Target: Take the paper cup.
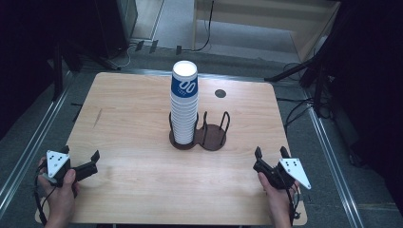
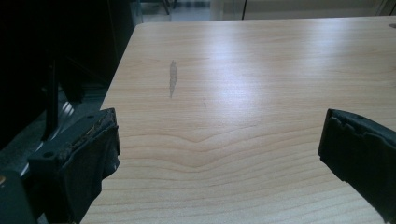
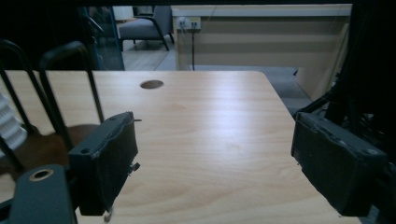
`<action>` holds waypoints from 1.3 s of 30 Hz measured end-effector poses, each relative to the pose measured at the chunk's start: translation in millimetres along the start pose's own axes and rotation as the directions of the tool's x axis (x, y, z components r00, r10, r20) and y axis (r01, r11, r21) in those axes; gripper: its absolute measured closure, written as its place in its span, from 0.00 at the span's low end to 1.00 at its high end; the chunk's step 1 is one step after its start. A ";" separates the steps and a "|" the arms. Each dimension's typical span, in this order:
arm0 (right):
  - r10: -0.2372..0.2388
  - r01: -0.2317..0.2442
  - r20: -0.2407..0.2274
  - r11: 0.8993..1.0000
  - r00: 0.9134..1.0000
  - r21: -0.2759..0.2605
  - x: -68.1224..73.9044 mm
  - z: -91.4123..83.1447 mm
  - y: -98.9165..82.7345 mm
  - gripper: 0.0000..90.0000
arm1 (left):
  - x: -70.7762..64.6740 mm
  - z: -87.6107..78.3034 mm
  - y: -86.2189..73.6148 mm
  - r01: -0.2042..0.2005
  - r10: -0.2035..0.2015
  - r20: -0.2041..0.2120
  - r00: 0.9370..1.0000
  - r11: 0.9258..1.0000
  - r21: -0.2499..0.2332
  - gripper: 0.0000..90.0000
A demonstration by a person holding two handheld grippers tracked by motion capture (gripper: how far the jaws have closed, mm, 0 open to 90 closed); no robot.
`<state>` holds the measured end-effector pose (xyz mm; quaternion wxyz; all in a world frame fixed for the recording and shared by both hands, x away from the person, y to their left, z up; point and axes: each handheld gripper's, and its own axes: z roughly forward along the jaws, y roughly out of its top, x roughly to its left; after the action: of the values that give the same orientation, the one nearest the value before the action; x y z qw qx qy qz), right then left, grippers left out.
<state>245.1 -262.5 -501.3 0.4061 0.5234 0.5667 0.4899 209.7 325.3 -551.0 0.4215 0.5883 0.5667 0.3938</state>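
A tall stack of white paper cups stands in the left ring of a dark two-ring wire cup holder at the middle of the pale wooden surface; the top cup wears a blue band with large white characters that read like "00". The left claw rests at about eight o'clock from the stack, jaws wide and empty. The right claw sits at about four o'clock, well apart, jaws parted with nothing between them.

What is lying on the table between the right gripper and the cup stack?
Nothing: in the high view the wood between the right gripper and the cup stack is bare, up to the dark holder around the stack.
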 end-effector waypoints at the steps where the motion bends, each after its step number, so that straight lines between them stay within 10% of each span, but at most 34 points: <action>1: 0.000 0.000 0.000 1.000 1.000 0.000 0.0 0.0 0.0 0.14 | -0.4 -0.3 -0.1 -0.006 0.006 -0.002 1.000 1.000 0.001 0.00; 21: 0.011 -0.009 -0.120 1.000 0.993 0.014 68.7 30.5 54.8 0.07 | 3.8 0.1 0.1 0.033 -0.034 0.041 0.999 0.999 0.017 0.00; 39: -0.041 0.033 -0.263 0.999 0.964 -0.033 131.6 48.1 93.1 0.04 | 4.5 -1.1 -0.6 0.051 -0.051 0.024 0.998 0.999 0.000 0.00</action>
<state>294.0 -128.4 -412.3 0.3437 0.4372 0.6182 0.5555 208.6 329.8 -551.3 0.4384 0.5781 0.5765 0.3759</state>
